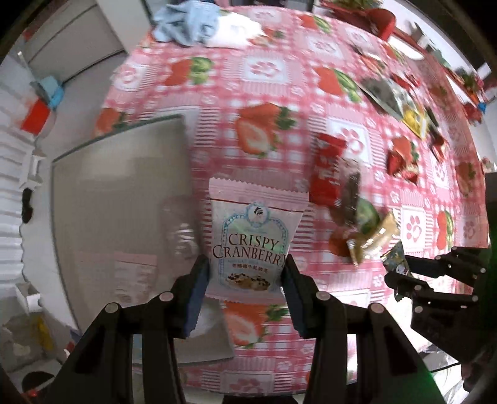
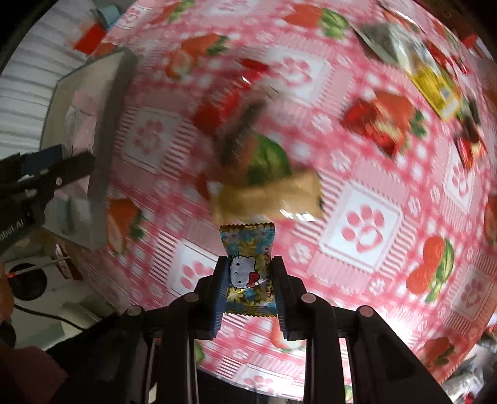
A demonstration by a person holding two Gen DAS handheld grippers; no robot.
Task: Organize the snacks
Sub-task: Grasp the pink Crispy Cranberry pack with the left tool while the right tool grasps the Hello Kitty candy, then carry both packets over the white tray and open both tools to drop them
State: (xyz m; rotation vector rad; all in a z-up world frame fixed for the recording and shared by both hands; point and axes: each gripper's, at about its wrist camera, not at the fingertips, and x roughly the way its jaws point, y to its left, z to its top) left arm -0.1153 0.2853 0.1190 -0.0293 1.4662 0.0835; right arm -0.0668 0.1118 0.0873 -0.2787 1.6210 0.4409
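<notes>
Left tool [image 1: 245, 273]: grips the cranberry packet [image 1: 253, 236] above the desk [image 1: 273, 68], just right of the tray [image 1: 118, 199].
Right tool [image 2: 248, 286]: grips the cat sweet [image 2: 248, 270], right of the left tool.
Tray: at the desk's left edge.
Snack pile [image 1: 348, 199]: on the desk, between both tools, further out.
Cloth [image 1: 189, 21]: at the desk's far edge.

**Colours and Patterns Observed on the Snack Table**

The tablecloth [image 1: 279, 80] is pink-and-white gingham printed with red strawberries and pink paw prints. The cranberry packet [image 1: 253, 239] is pale pink with a light blue frame and brown lettering. The small candy wrapper [image 2: 248, 273] shows blue and yellow flowers around a white cat with a red bow. The tray [image 1: 121, 199] is plain grey. One loose snack [image 2: 270, 197] is tan; another packet [image 1: 326, 167] is red.
</notes>
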